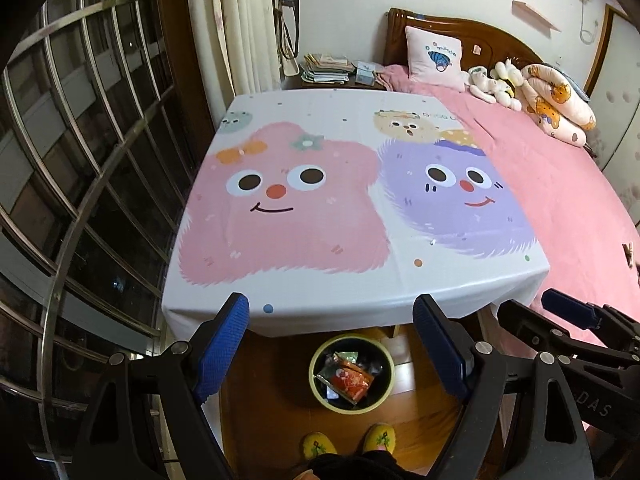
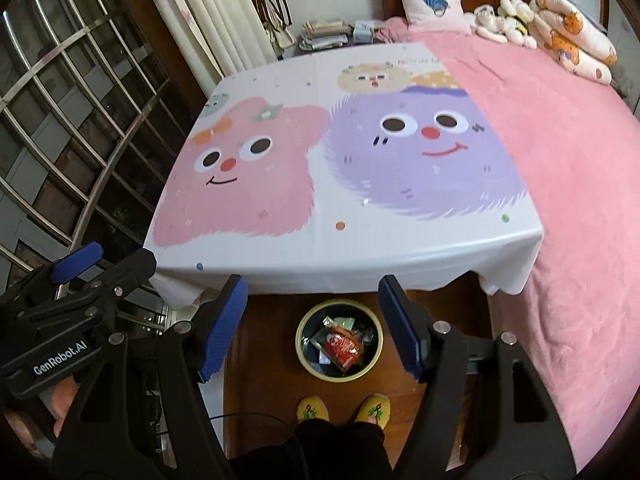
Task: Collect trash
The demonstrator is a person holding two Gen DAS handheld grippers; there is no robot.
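A round bin (image 1: 314,360) (image 2: 301,334) with a pale yellow rim stands on the wooden floor in front of the table. Inside it lie several wrappers, with an orange-red snack packet (image 1: 350,380) (image 2: 340,347) on top. My left gripper (image 1: 332,320) hangs high above the bin, open, with nothing between its blue pads. My right gripper (image 2: 314,298) is beside it at about the same height, also open and empty. Each gripper shows at the edge of the other's view: the right gripper (image 1: 568,312) and the left gripper (image 2: 80,262).
A table with a cartoon-monster cloth (image 1: 320,200) (image 2: 320,184) stands ahead, with no loose items on it. A pink bed (image 1: 560,200) (image 2: 580,160) with pillows and plush toys lies to the right. A barred window (image 1: 80,160) is on the left. The person's yellow slippers (image 1: 348,440) (image 2: 340,406) stand near the bin.
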